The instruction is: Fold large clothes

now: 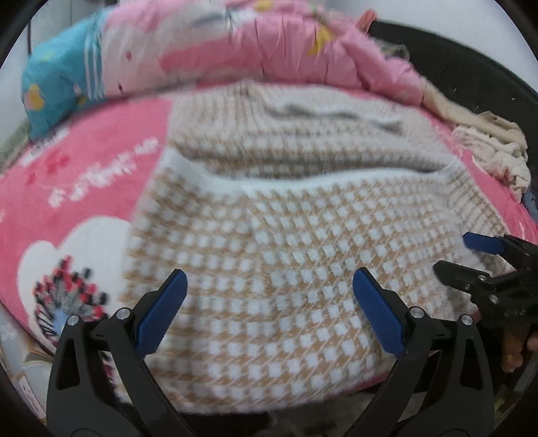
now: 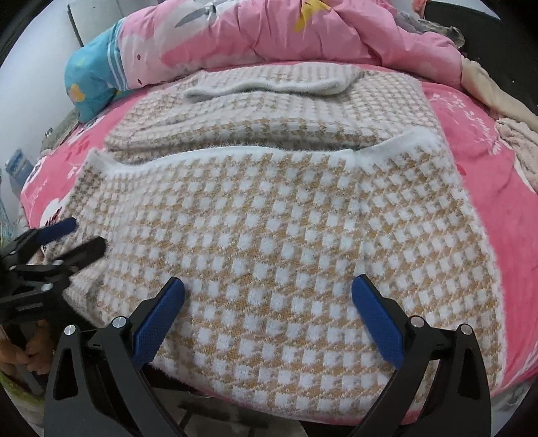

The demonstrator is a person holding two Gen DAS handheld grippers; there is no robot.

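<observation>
Sweater point(image 2: 275, 215), knitted in a tan-and-white check, is spread flat over a pink blanket point(image 2: 477, 141) on a bed and is seen partly folded: its near half is laid with a white ribbed hem point(image 2: 235, 151) running across the middle, and a far section with a sleeve point(image 2: 269, 84) folded across it is seen beyond that hem. The right gripper point(image 2: 268, 295) is held above the near edge of the sweater with its blue-padded fingers point(image 2: 158, 319) spread wide apart and nothing between them. The left gripper point(image 1: 270, 289) is likewise held over the near part of the sweater point(image 1: 269, 269), its fingers well apart and empty; that view is blurred. Each gripper is seen at the edge of the other's view, the left one point(image 2: 77, 238) near the sweater's left edge. A pink quilt point(image 2: 302, 30) is bunched along the far side of the bed, with a blue pillow point(image 2: 90, 84) at its left end. Pale crumpled cloth point(image 1: 494, 148) is heaped at the right of the bed.
</observation>
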